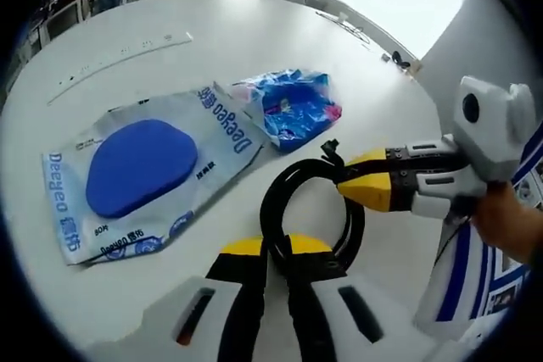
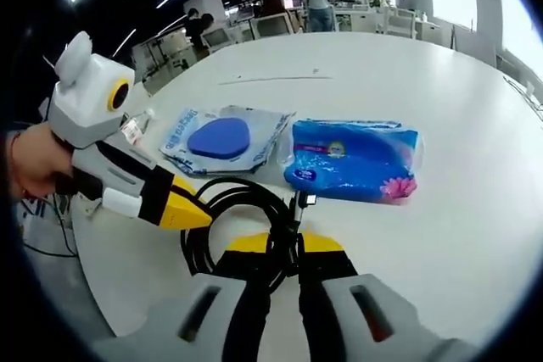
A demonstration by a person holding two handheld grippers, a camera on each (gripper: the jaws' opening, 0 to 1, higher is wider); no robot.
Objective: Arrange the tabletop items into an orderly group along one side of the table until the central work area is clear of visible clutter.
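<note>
Both grippers are clamped on the same coiled black cable (image 1: 310, 209). The left gripper (image 1: 277, 253) has its jaws pinched on the near side of the loop, and the right gripper (image 2: 283, 250) has its jaws closed on strands close to the plug end, which pokes up just beyond its tips. In the left gripper view the right gripper comes in from the right with its yellow tips on the far side of the coil; in the right gripper view the left gripper enters from the left, biting the loop's left edge. Ahead of the jaws lie the other task items: a flat pouch (image 1: 148, 171) with a blue oval, ahead and left of the left jaws, and a blue packet (image 1: 293, 106) just beyond the coil, touching the pouch's corner. All of it sits on the white table (image 1: 254, 31), near its edge. The main risk, as I judge it, is the two grips pulling apart or at different speeds: the coil could spring open and sprawl, adding clutter. A swinging loop or plug could also brush the packet and shove it toward the middle. Since each grip seems to hold only a few strands, the rest could sag and snag, or slip over the near edge.
</note>
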